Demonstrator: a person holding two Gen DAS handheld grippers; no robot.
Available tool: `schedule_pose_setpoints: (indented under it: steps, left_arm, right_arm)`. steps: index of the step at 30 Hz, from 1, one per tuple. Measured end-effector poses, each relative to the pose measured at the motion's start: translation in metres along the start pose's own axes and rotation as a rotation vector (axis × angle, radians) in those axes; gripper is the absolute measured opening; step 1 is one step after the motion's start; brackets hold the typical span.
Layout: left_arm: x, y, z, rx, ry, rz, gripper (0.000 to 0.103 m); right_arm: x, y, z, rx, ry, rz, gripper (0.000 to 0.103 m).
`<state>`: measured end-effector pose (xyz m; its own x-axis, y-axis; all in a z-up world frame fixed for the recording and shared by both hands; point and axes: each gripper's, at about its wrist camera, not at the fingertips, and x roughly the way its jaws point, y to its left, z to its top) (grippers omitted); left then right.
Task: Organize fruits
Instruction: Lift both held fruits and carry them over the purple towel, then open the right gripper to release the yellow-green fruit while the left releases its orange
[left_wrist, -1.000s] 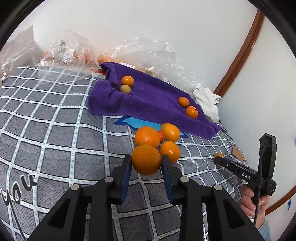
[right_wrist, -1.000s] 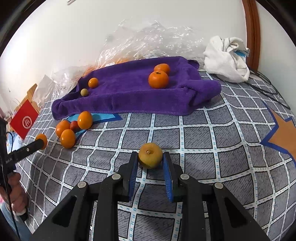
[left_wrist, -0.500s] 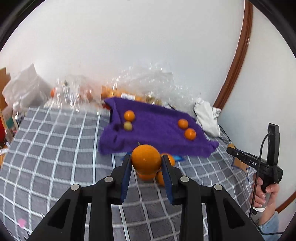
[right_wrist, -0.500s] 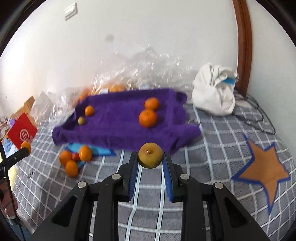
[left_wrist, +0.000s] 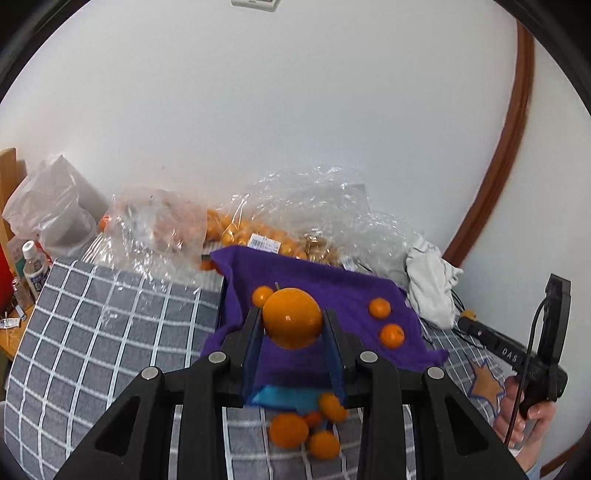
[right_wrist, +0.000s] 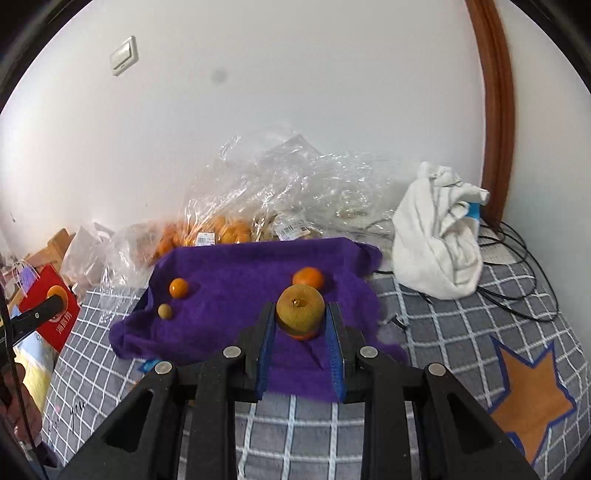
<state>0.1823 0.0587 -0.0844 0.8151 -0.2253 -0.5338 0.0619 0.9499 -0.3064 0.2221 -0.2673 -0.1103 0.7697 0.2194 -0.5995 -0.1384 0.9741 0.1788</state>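
My left gripper (left_wrist: 291, 325) is shut on a large orange (left_wrist: 291, 318), held up in the air in front of the purple towel (left_wrist: 332, 291). My right gripper (right_wrist: 300, 319) is shut on a yellow-brown round fruit (right_wrist: 300, 308), also raised above the purple towel (right_wrist: 236, 295). On the towel lie small oranges (left_wrist: 379, 308) (right_wrist: 308, 277) and a tiny yellowish fruit (right_wrist: 165, 311). Several more oranges (left_wrist: 289, 430) sit on the checked bedspread below the left gripper, beside a blue sheet (left_wrist: 284, 397).
Clear plastic bags (right_wrist: 280, 192) holding more oranges lie against the white wall behind the towel. A crumpled white cloth (right_wrist: 436, 236) and black cables (right_wrist: 517, 258) sit at the right. A red bag (right_wrist: 51, 314) and bottles (left_wrist: 35, 269) are at the left edge.
Both grippers rose with their fruit, from just above the bedspread to well over it. The towel and loose oranges now lie lower and farther in both views.
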Motion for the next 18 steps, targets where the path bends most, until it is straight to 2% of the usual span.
schedule_pose_setpoints:
  steps: [6,13,18]
  left_arm:
    - [0.030,0.003,0.013,-0.031,0.004,0.009,0.031]
    - [0.068,0.016,0.009,-0.070,0.035,0.011,0.031]
    - [0.090,0.020,0.000,-0.073,0.044,0.018,0.031]
  right_arm:
    - [0.042,-0.002,0.007,-0.004,0.057,0.021,0.027]
    - [0.091,-0.011,-0.021,-0.002,0.188,0.049,0.027]
    - [0.099,-0.011,-0.032,-0.020,0.239,0.043,0.027]
